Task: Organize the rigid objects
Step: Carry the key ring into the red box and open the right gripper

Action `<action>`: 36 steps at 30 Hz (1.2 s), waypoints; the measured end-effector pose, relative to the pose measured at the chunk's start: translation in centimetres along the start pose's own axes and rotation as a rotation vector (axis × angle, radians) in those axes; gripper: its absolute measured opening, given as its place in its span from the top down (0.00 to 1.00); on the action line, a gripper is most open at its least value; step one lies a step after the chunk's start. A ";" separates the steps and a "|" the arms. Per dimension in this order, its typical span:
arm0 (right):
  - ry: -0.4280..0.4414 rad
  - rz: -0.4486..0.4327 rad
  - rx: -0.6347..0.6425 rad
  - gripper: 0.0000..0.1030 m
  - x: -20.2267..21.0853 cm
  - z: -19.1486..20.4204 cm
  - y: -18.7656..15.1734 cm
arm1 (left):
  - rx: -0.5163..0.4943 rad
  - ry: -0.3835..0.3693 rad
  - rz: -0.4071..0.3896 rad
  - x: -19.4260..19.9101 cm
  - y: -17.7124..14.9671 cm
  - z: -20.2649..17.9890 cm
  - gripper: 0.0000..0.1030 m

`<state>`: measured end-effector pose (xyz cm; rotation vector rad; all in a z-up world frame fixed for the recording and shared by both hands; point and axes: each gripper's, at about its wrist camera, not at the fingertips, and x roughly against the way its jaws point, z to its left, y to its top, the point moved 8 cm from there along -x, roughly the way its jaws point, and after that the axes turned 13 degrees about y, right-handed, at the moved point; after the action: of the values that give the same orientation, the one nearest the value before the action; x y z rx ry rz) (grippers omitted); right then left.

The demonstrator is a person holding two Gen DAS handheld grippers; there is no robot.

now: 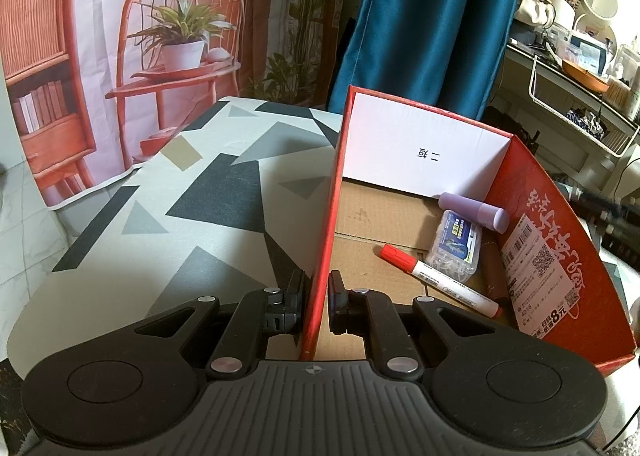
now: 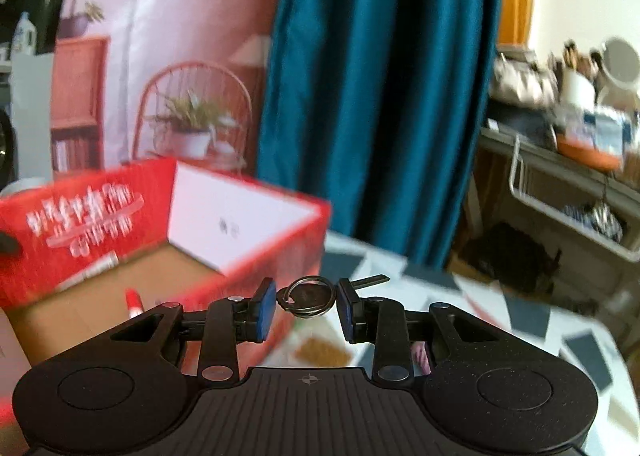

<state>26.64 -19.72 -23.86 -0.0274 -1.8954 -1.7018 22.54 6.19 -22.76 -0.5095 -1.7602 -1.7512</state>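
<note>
A red cardboard box point(image 1: 536, 223) stands on the patterned table point(image 1: 200, 191). Inside lie a red-capped white marker point(image 1: 440, 280), a clear packet with a blue label point(image 1: 454, 246) and a lilac tube point(image 1: 474, 205). My left gripper point(image 1: 318, 296) is shut on the box's left wall, one finger on each side. In the right wrist view my right gripper point(image 2: 307, 302) is shut on a key ring with a key point(image 2: 308, 298), held above the table just right of the box point(image 2: 100, 215). The marker's cap point(image 2: 134, 302) shows inside.
A teal curtain point(image 1: 432, 15) hangs behind the table. A printed backdrop with a chair and plant point(image 1: 180, 35) is at the back left. A cluttered shelf with a white wire rack point(image 1: 580, 95) stands to the right.
</note>
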 end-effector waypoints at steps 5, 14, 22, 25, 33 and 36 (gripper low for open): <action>0.129 -0.006 0.069 0.71 -0.3 2.2 3.2 | 0.001 -0.001 0.001 0.0 0.0 0.0 0.88; 0.302 0.137 0.286 0.71 -3.7 8.0 3.2 | 0.004 -0.005 0.002 0.0 0.0 -0.1 0.88; 0.353 0.215 0.314 0.71 -4.0 9.2 1.7 | 0.007 -0.008 0.003 -0.1 0.0 0.0 0.88; 0.350 0.241 0.315 0.71 -4.0 9.1 1.0 | 0.008 -0.008 0.003 -0.1 0.0 0.0 0.88; 0.314 0.253 0.317 0.72 -4.3 8.7 0.7 | 0.007 -0.007 0.003 -0.1 0.0 -0.1 0.88; 0.301 0.236 0.315 0.70 -4.1 8.5 0.9 | 0.006 -0.006 0.003 -0.1 0.0 -0.1 0.88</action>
<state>26.96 -10.34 -24.88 0.1175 -1.8274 -1.1678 22.62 6.10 -22.81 -0.5150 -1.7678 -1.7433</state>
